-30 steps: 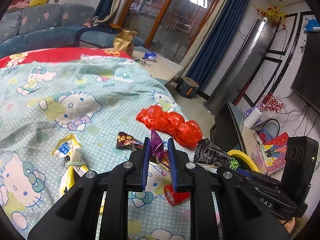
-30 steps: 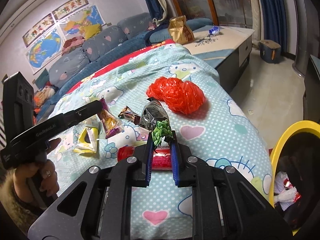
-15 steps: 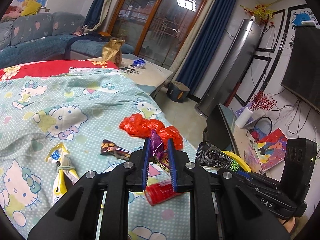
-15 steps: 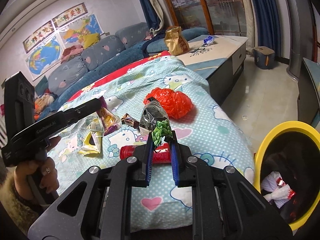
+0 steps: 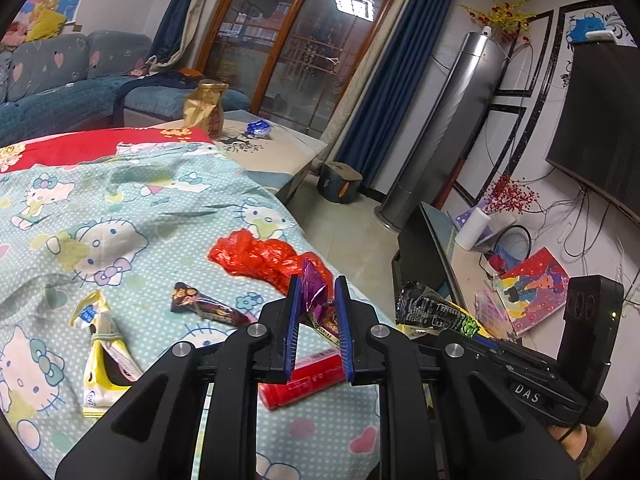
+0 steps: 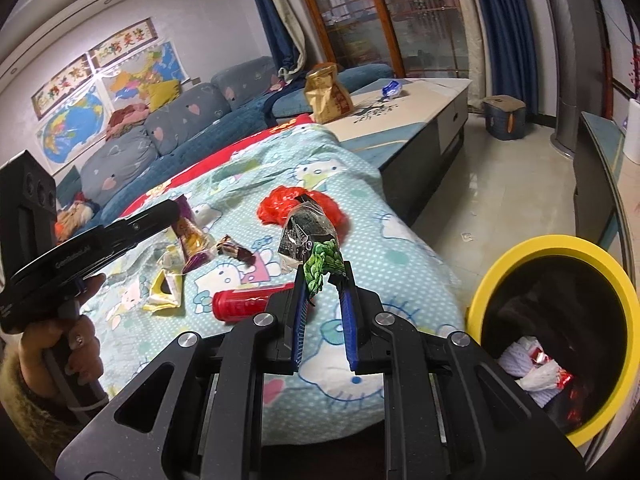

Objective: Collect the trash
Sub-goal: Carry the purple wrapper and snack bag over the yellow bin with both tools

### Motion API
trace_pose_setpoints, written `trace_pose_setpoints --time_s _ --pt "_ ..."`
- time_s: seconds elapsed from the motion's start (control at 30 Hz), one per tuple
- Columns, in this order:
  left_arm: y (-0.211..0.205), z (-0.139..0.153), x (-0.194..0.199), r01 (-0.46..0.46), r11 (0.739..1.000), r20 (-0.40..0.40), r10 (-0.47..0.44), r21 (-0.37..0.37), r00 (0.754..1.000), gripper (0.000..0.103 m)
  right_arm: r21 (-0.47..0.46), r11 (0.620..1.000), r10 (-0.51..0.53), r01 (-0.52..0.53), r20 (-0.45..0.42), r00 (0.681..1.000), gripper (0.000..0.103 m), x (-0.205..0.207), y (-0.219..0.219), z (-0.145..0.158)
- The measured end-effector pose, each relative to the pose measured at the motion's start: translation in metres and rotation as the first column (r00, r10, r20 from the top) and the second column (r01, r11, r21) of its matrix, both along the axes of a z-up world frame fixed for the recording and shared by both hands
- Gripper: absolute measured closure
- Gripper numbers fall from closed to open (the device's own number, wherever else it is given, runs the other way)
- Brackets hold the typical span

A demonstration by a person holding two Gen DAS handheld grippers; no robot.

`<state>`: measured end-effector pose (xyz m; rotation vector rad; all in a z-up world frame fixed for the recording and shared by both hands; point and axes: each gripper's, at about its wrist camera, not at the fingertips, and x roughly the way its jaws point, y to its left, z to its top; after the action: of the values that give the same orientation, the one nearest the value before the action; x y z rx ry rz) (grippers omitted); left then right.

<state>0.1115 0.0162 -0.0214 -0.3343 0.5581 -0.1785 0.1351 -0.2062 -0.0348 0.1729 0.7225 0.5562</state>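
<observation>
My left gripper (image 5: 317, 289) is shut on a purple snack wrapper (image 5: 312, 292) and holds it above the Hello Kitty bedspread (image 5: 120, 208). My right gripper (image 6: 323, 276) is shut on a black and green snack bag (image 6: 310, 240), held in the air left of the yellow-rimmed trash bin (image 6: 556, 336). The bag also shows in the left wrist view (image 5: 434, 312). On the bedspread lie a red plastic bag (image 5: 260, 254), a red can (image 5: 304, 380), a brown candy wrapper (image 5: 204, 308) and a yellow-white wrapper (image 5: 102, 344).
The bin holds white and red trash (image 6: 532, 368). A low table (image 6: 420, 100) with a gold bag (image 6: 326, 94) stands beyond the bed. A blue sofa (image 6: 168, 132) lines the far wall. A dark TV stand (image 6: 596, 184) stands on the right.
Both grippers have drawn back from the bed and swung right with their wrappers. The trash bin has come further into the right wrist view.
</observation>
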Motion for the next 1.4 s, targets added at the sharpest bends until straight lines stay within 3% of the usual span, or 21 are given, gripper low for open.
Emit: trace_pose_setpoints --time_s 0.7,1.4 --pt "-0.051 0.002 0.004 0.112 0.993 0.005 -0.112 0.030 0.994 0.087 -0.008 0.993 -0.115 0.115 0.008 0.993 0.092 0.000 -0.053 0.001" --pt "-0.106 0.002 0.010 0.220 0.973 0.005 -0.221 0.068 0.975 0.087 -0.001 0.960 -0.281 0.281 0.014 0.960 0.092 0.001 -0.120 0.002"
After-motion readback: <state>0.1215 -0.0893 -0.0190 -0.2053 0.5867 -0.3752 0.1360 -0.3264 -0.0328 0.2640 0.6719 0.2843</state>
